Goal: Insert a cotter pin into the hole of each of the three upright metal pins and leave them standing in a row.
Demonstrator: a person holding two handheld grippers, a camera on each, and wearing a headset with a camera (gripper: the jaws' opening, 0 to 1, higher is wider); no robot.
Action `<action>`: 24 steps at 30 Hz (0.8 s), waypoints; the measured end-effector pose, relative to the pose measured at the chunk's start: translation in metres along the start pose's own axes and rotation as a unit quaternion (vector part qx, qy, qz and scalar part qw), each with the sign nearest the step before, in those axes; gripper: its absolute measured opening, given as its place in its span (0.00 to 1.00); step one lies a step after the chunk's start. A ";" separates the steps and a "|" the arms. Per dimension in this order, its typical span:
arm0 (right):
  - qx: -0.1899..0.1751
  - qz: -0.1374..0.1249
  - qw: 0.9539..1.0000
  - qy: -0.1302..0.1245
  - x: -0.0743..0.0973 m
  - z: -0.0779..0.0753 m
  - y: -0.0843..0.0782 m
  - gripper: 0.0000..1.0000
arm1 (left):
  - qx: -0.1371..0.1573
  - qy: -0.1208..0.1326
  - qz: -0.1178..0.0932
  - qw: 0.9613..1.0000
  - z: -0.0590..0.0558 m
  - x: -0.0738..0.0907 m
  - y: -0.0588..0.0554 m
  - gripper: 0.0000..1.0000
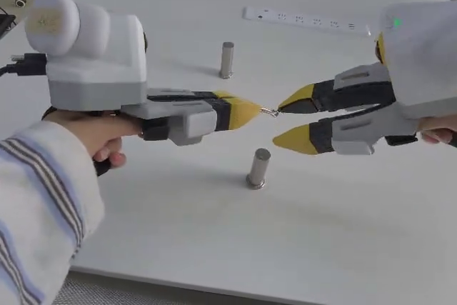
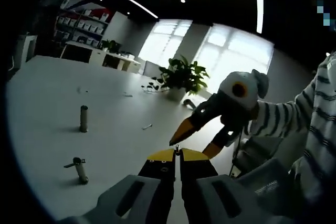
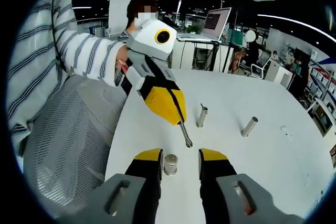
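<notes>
Nearest, one upright metal pin (image 1: 258, 168) stands on the surface (image 1: 214, 248), just on the near side of both tongs. Above it the left tongs (image 1: 255, 111) are clamped on a cotter pin (image 1: 269, 111). Its long axis is roughly level, with the free end pointing right into the spread-apart right tongs (image 1: 278, 126), likely for a regrip before insertion. Farther off stands another metal pin (image 1: 226, 59).

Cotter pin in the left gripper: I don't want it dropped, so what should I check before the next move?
1. Left gripper shut on the cotter pin: ok.
2. Right gripper open: ok.
3. Right gripper touching the cotter pin: cannot tell.
4. Near metal pin and far metal pin upright: ok.
5. Near metal pin's hole facing the cotter pin: cannot tell.
</notes>
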State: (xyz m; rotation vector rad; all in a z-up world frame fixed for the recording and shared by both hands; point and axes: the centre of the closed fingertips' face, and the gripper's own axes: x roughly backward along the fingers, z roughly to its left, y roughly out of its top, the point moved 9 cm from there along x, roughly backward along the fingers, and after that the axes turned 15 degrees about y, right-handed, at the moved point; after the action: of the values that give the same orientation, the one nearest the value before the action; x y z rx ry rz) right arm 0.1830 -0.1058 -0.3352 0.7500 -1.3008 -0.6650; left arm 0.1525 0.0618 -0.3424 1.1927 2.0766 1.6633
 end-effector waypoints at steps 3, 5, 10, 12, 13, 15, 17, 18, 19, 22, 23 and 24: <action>-0.021 -0.023 0.999 0.008 0.000 0.002 -0.001 0.23 | -0.031 -0.009 -0.005 0.999 -0.003 0.002 0.001 0.00; -0.024 -0.027 0.999 0.011 0.000 0.002 -0.002 0.23 | -0.046 -0.014 -0.009 0.999 -0.004 0.003 0.002 0.00; -0.043 -0.044 0.998 0.025 -0.002 0.004 -0.003 0.21 | -0.089 -0.032 -0.015 0.995 -0.009 0.005 0.005 0.00; -0.046 -0.046 0.998 0.027 -0.003 0.004 -0.003 0.19 | -0.101 -0.037 -0.015 0.994 -0.011 0.006 0.005 0.00; -0.047 -0.045 0.998 0.028 -0.003 0.004 -0.003 0.17 | -0.111 -0.039 -0.016 0.993 -0.011 0.006 0.006 0.00; -0.048 -0.050 0.997 0.034 -0.004 0.005 -0.003 0.14 | -0.125 -0.049 -0.018 0.991 -0.013 0.007 0.006 0.00; -0.048 -0.057 0.996 0.042 -0.005 0.008 -0.001 0.12 | -0.131 -0.057 -0.022 0.990 -0.015 0.008 0.007 0.00; -0.047 -0.058 0.996 0.046 -0.005 0.009 -0.001 0.12 | -0.143 -0.062 -0.025 0.988 -0.016 0.008 0.007 0.00; -0.047 -0.059 0.996 0.047 -0.005 0.009 -0.001 0.12 | -0.152 -0.063 -0.028 0.986 -0.015 0.008 0.008 0.00; -0.045 -0.060 0.996 0.051 -0.005 0.011 0.000 0.08 | -0.158 -0.069 -0.027 0.985 -0.008 0.010 0.008 0.00; -0.045 -0.063 0.995 0.055 -0.005 0.013 0.000 0.06 | -0.164 -0.072 -0.026 0.984 -0.007 0.010 0.008 0.00; -0.045 -0.066 0.995 0.057 -0.005 0.014 0.001 0.05 | -0.169 -0.074 -0.025 0.983 -0.004 0.010 0.008 0.00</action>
State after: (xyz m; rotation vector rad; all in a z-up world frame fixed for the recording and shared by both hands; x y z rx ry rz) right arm 0.1686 -0.1028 -0.3365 0.7936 -1.1172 -0.7701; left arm 0.1466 0.0663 -0.3309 1.1043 1.6414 1.7552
